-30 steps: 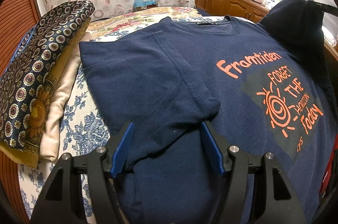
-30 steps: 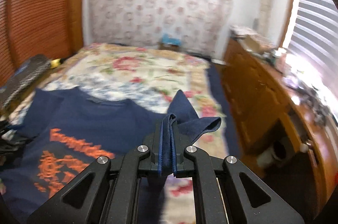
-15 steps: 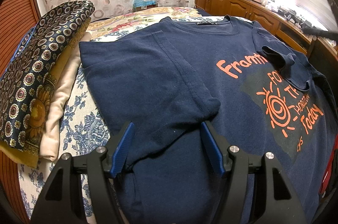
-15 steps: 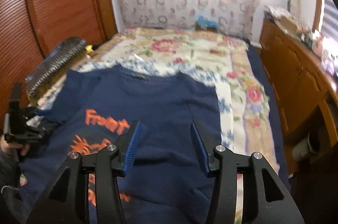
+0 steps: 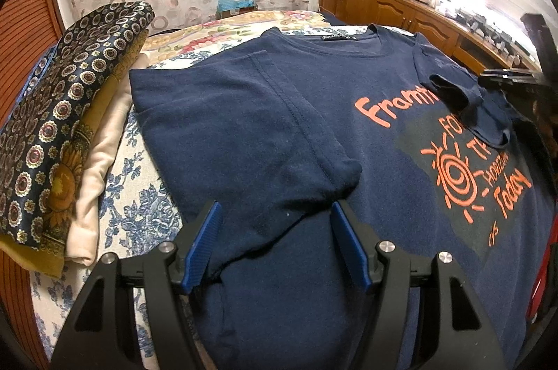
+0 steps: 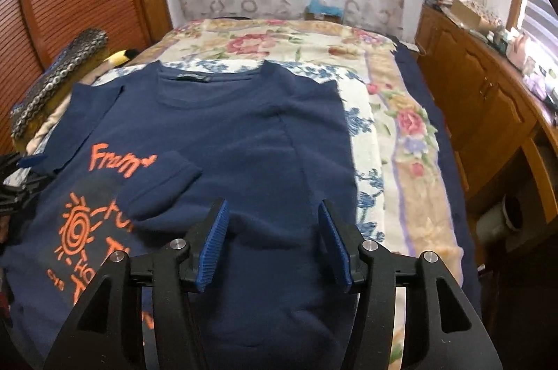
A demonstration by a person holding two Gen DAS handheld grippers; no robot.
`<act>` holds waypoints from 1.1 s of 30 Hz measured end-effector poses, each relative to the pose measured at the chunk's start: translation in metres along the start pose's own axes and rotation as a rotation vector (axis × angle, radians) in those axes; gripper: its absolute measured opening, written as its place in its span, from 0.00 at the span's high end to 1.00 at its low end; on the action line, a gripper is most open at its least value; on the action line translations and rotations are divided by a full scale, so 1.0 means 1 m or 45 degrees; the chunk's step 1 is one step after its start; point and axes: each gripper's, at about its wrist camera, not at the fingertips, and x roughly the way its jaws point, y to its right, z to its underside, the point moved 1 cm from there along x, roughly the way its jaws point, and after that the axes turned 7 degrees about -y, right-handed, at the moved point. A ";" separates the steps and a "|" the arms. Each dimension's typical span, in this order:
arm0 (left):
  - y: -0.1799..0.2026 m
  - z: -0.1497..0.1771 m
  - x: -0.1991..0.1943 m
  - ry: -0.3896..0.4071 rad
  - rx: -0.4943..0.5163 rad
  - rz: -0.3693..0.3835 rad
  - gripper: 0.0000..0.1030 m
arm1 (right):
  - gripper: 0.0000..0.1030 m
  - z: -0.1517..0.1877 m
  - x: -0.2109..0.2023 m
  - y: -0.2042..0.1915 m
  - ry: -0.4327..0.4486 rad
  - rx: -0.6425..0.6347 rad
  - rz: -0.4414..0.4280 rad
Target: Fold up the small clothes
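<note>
T-shirt (image 5: 348,112), navy with orange print, lay face up on the bed (image 5: 139,206). Left wrist view: its left sleeve (image 5: 244,140) was folded in over the chest; the left gripper (image 5: 275,244) stood over that sleeve's end, fingers (image 5: 202,244) apart, holding nothing. Folded cloths (image 5: 59,126) lay stacked beside the shirt. Right wrist view: the right sleeve (image 6: 157,188) lay folded inward across the print; the right gripper (image 6: 272,244) hovered above the shirt (image 6: 251,133), fingers (image 6: 212,244) spread, empty.
</note>
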 end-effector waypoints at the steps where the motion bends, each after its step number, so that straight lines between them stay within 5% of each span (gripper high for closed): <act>1: 0.000 0.001 -0.002 -0.002 0.008 -0.008 0.36 | 0.47 0.001 0.000 0.003 0.001 0.007 0.000; 11: -0.042 -0.017 -0.026 0.111 -0.049 -0.007 0.37 | 0.46 -0.012 -0.003 0.024 0.027 0.045 -0.005; 19: -0.083 -0.041 -0.005 0.065 -0.136 -0.041 0.39 | 0.46 -0.045 0.023 0.040 0.011 0.061 0.003; 24: -0.087 -0.046 0.008 0.051 -0.162 -0.038 0.49 | 0.46 -0.057 0.044 0.044 -0.026 0.030 -0.010; 33: -0.089 -0.048 0.034 -0.004 -0.194 -0.082 0.49 | 0.46 -0.067 0.063 0.043 -0.023 -0.022 -0.016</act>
